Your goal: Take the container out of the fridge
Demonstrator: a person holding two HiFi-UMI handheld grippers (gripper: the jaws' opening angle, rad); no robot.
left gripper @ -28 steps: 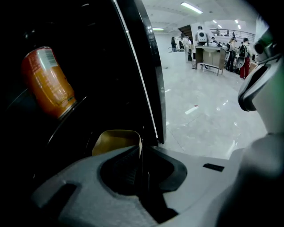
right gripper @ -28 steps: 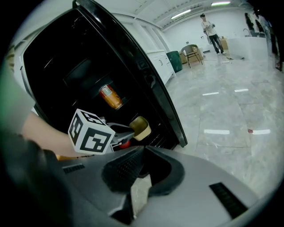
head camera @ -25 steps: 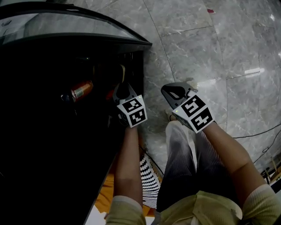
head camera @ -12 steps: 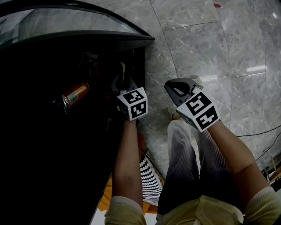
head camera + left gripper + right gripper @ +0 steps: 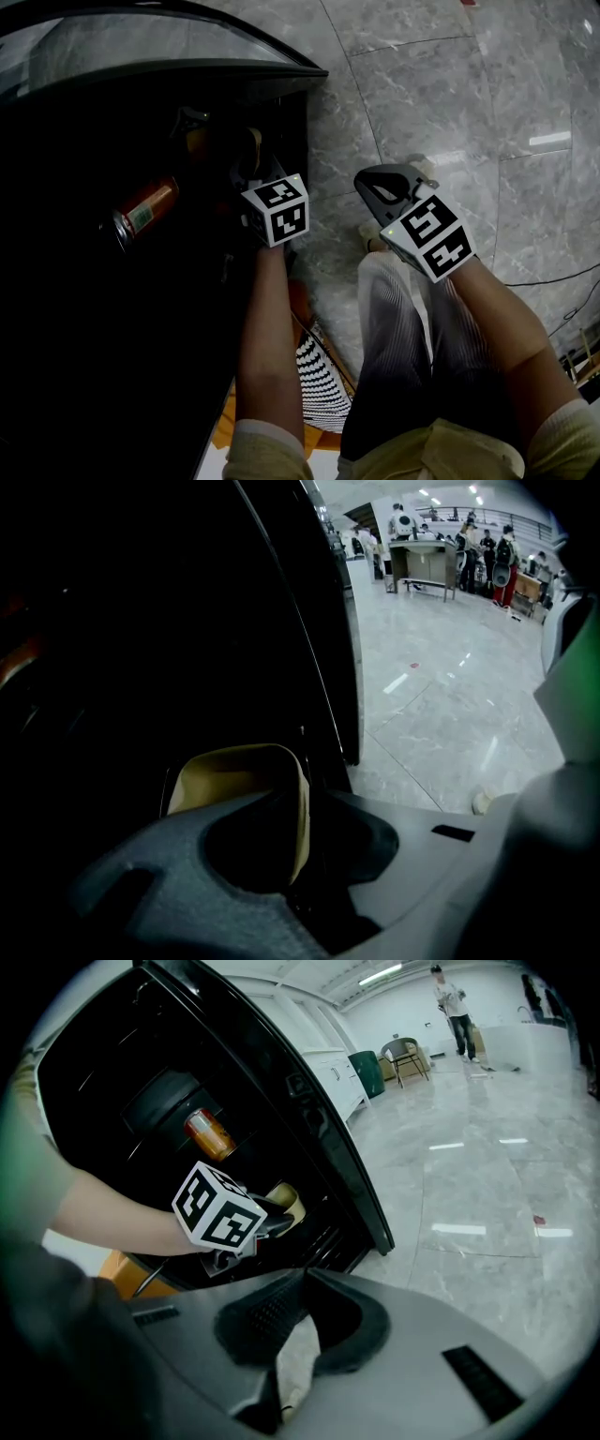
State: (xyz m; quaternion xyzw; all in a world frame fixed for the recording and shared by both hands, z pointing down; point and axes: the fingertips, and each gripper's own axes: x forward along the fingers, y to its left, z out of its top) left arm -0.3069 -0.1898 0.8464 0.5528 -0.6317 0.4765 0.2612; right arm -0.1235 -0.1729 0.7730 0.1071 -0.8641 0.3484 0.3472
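Grey marble floor (image 5: 441, 94) fills the right of the head view, and the black fridge (image 5: 281, 89) takes up the left. The left gripper (image 5: 251, 169) reaches into the fridge's dark opening, marker cube facing up, and just past its tips sits a tan container (image 5: 251, 141), right at the fridge's near edge. Deeper inside the fridge, a red can (image 5: 141, 211) lies tilted. The right gripper (image 5: 375, 190) hangs outside the fridge, over the floor and above the person's striped trousers (image 5: 394, 347).

Over to the left gripper view: the fridge's black interior is on the left and its door edge runs up the middle. The container's cream wall is nipped between the two jaws, with its open mouth on the left jaw's side. A bright hall with people at a counter shows beyond the fridge.

Now the right gripper view: those jaws meet at their tips, nothing between them, only pale cloth showing through the gap behind. Across at the fridge's open front, the left gripper has the container in its jaws, and the can stands above it, further inside
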